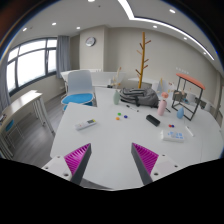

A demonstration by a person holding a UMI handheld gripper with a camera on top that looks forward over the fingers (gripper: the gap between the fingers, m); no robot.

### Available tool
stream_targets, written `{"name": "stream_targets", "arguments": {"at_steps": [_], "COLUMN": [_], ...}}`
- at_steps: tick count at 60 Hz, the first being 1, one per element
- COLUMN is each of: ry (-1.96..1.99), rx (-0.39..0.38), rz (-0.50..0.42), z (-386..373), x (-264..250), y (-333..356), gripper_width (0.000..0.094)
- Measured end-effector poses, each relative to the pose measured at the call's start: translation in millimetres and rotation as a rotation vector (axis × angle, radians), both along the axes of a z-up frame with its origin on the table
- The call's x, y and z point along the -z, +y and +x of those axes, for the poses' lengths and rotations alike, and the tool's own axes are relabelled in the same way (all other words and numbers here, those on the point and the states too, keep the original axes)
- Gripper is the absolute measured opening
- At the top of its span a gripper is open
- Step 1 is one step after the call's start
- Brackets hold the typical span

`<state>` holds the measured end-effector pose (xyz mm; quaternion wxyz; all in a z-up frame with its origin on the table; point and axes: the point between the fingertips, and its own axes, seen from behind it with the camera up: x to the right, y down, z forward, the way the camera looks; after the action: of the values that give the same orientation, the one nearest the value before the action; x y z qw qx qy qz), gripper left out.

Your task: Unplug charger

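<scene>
My gripper [111, 160] is open and empty, held above the near part of a white table [110, 140]. Its magenta pads [78, 157] stand wide apart. A white oblong thing, perhaps a power strip with a plug [88, 124], lies on the table ahead of the left finger. A small black thing [152, 120] lies ahead of the right finger. I cannot tell from here which one is the charger.
A blue basket [78, 99] stands at the table's far left. A wooden branch stand [143, 60], a pink bottle [163, 103] and a dark rack [186, 92] stand at the back. A white box [175, 133] lies at the right. Windows [30, 62] are on the left wall.
</scene>
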<state>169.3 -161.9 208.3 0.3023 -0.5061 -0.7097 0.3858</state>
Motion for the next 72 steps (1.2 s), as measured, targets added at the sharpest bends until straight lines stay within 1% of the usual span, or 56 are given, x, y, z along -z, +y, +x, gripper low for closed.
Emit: {"name": "stream_targets", "arguments": {"at_steps": [4, 7, 13, 14, 18, 29, 36, 41, 48, 55, 64, 68, 72], "ry": [0.006, 0.001, -0.017, -0.02, -0.011, -0.002, -0.004, -0.003, 0.018, 0.058, 0.07, 0.074, 0.078], "rx": [0.024, 0.053, 0.123, 0.144, 0.184, 0.299, 0.367, 0.4, 0.397, 0.389, 0.368, 0.371, 0.37], "rz": [0.003, 0.012, 0.011, 0.021, 0.035, 0.067, 0.059, 0.052, 0.051, 0.039, 0.011, 0.009, -0.016], "z": [-6, -15, -28, -30, -39, -59, -72, -81, -103, -143, -202, -230, -257], "x": [3, 14, 30, 27, 37, 53, 67, 75, 83, 94, 127, 140, 153], "y": [10, 31, 71, 68, 111, 194, 242, 267, 298, 323, 346, 354, 361], "gripper_width": [0.0847, 0.0847, 0.0849, 0.0848, 0.0849, 0.0853, 0.0852, 0.0853, 0.0856, 0.0855, 0.0853, 0.0852, 0.0851]}}
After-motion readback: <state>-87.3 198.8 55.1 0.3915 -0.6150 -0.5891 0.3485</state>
